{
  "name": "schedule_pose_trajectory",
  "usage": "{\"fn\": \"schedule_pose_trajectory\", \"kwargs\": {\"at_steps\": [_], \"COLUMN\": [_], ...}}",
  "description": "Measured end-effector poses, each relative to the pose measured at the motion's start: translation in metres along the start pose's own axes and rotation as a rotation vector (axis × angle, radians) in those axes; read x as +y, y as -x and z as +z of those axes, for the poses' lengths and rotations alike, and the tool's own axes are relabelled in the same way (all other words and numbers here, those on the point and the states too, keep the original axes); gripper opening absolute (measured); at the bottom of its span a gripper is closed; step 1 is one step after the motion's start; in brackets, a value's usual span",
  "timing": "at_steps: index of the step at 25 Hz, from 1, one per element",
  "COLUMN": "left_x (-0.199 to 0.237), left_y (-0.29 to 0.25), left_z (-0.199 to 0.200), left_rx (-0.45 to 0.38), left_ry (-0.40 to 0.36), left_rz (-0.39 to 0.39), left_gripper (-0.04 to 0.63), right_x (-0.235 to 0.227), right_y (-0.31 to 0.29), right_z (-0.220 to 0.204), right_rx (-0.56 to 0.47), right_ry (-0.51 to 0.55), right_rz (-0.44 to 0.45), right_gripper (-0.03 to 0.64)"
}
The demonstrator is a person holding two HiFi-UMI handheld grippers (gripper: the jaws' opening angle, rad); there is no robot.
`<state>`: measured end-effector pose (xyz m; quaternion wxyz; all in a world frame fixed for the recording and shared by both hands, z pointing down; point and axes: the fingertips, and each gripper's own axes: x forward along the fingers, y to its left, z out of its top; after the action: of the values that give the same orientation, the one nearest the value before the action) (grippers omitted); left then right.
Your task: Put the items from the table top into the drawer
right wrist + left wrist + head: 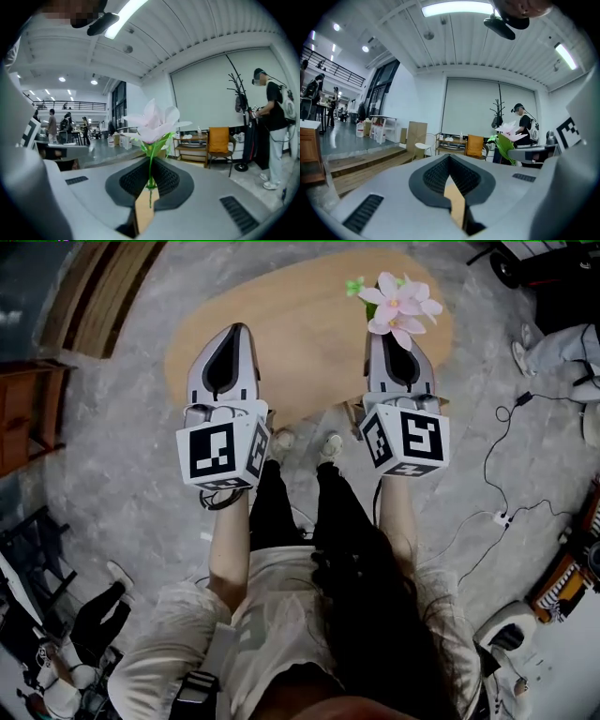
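A pink artificial flower [399, 302] with a green stem stands up from my right gripper [394, 334], which is shut on the stem. In the right gripper view the stem [150, 176] runs down between the dark pads and the bloom [157, 121] rises above them. My left gripper [239, 328] is held beside it, shut, with nothing between its pads [440, 176]. Both grippers hover over the near part of an oval wooden table [300, 315]. From the left gripper view, the flower [508, 133] shows at the right.
A brown wooden cabinet [23, 413] stands on the floor at the left, also visible as the cabinet [309, 150] in the left gripper view. Wooden planks [103, 292] lie at the far left. Cables [506, 460] run over the floor on the right. A person [274, 122] and an orange chair [218, 140] stand ahead.
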<state>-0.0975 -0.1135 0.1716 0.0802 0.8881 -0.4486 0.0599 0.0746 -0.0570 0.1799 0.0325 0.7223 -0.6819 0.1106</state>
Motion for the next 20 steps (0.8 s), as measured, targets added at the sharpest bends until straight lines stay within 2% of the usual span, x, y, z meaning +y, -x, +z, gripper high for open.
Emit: {"fn": "schedule_pose_trajectory", "kwargs": {"at_steps": [4,6,9,14,17,20], "left_x": [-0.033,-0.047,-0.083,-0.115,-0.133,-0.143], "left_y": [-0.027,-0.041,-0.057,-0.069,-0.073,-0.072], "left_z": [-0.037,-0.060,-0.097,-0.150,-0.173,-0.189], "left_rx": [0.052,0.078,0.125,0.199,0.233,0.259], "left_ry": [-0.004,-0.002,-0.006,-0.051,-0.059,-0.060], "left_rz": [-0.055,-0.079,-0.125,-0.157,-0.181,-0.202], "left_gripper": [0.006,0.006,0.006,0.006,0.006,0.006], "right_x": [-0.087,-0.123,-0.173,-0.195,-0.207,-0.204], "right_y": [0.004,0.008,0.030,0.059,0.074,0.079], "right_z": [-0.067,-0.114,-0.192,-0.324,-0.381,-0.429], "right_rx": [0.087,0.139,0.249,0.427,0.491,0.588], "right_ry": [-0.127,-0.199,-0.250,-0.392,-0.510,-0.562], "right_rz": [-0.145,-0.212,-0.311,-0.384,-0.439,-0.454], "right_gripper": [0.025,0.025,0.025,0.025,0.025,0.025]}}
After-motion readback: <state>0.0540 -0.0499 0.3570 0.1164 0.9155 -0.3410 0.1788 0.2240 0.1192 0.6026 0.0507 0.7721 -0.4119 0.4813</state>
